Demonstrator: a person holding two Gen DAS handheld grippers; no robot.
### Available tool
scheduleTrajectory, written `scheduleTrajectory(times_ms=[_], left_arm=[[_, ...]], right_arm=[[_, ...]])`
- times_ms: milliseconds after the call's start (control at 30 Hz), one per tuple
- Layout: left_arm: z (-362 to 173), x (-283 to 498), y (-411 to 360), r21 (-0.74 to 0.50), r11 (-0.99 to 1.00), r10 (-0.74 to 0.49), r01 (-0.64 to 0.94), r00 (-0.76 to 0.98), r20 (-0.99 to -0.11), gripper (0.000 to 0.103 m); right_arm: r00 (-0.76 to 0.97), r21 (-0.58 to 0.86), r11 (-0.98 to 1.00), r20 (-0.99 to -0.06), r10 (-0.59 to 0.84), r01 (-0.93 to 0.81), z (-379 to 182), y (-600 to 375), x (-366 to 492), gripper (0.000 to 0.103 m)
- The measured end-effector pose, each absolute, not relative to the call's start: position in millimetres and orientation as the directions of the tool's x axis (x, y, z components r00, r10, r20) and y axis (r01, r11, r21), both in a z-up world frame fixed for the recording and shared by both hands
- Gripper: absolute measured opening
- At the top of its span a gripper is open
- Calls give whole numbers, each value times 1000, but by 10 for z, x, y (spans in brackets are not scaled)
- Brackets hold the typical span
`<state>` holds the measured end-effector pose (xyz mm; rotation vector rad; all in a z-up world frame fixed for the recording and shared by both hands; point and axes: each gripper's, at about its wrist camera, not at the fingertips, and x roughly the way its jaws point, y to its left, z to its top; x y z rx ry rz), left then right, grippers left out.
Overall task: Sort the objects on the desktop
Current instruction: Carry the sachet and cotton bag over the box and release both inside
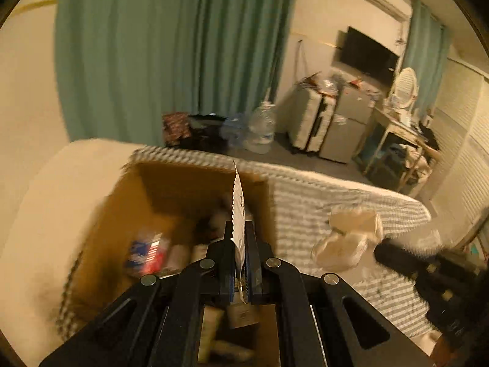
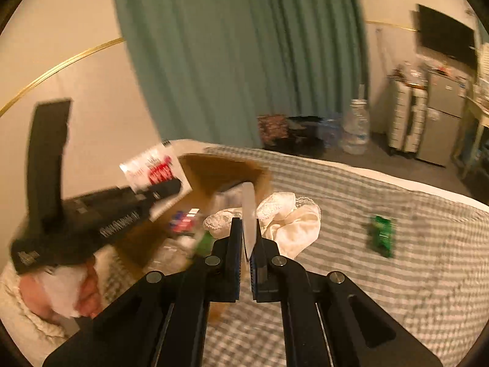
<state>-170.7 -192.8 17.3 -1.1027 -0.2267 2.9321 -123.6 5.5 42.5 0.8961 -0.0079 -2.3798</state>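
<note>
Currently both grippers are over the grey-and-white checked bedspread (image 2: 382, 290), near the open brown cardboard box (image 1: 171, 189) sitting on it. Box is the landmark.

Left gripper (image 1: 240, 238): jaws clamped on a flat white sachet with a serrated edge (image 1: 239, 208), held edge-on above the box opening. From the right wrist view the same sachet (image 2: 156, 171) shows a red-and-white printed face, above the box's left rim.

Right gripper (image 2: 249, 238): jaws pinched on a thin white flat packet (image 2: 249, 214), edge-on, just at the box's right rim.

Inside the box: a red-white-blue packet (image 1: 146, 252) plus other items too blurred to identify.

Right of the box, on the bedspread: crumpled cream cloth (image 2: 290, 223), touching or just beside the box wall, cannot tell which. Further right, well apart from the box: small green packet (image 2: 382, 235) lying flat.

Behind the box: teal curtain (image 1: 171, 55).
</note>
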Motion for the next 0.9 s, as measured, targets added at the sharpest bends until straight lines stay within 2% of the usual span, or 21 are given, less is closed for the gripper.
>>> scheduleTrajectory(times_ms=[267, 467, 500, 533, 567, 600, 667, 900], left_arm=[[-393, -1661, -2687, -120, -980, -20, 158, -680, -733, 5], [-701, -1714, -2787, -116, -979, -19, 168, -642, -767, 8], [-744, -1703, -2795, -112, -980, -18, 164, -637, -771, 21], [-776, -1703, -2780, -108, -982, -13, 154, -627, -779, 34], [-803, -1709, -2751, -83, -983, -34, 161, -613, -790, 75], [-821, -1710, -2729, -55, -983, -65, 178, -605, -794, 99], [-775, -1661, -2643, -21, -982, -103, 185, -632, -768, 99], [-571, -1502, -2451, -38, -983, -88, 177, -651, -754, 99]], right_arm=[[-436, 257, -727, -657, -615, 637, 72, -954, -1507, 4], [-328, 344, -717, -713, -619, 606, -378, -1250, -1833, 5], [-316, 356, -726, -725, -612, 588, -429, -1254, -1890, 13], [-319, 358, -739, -732, -602, 571, -449, -1242, -1917, 33], [-331, 359, -755, -736, -591, 549, -448, -1207, -1945, 43], [-340, 362, -758, -731, -592, 542, -428, -1179, -1943, 49], [-353, 363, -758, -720, -597, 542, -360, -1123, -1915, 50], [-355, 332, -759, -731, -582, 560, -33, -976, -1883, 56]])
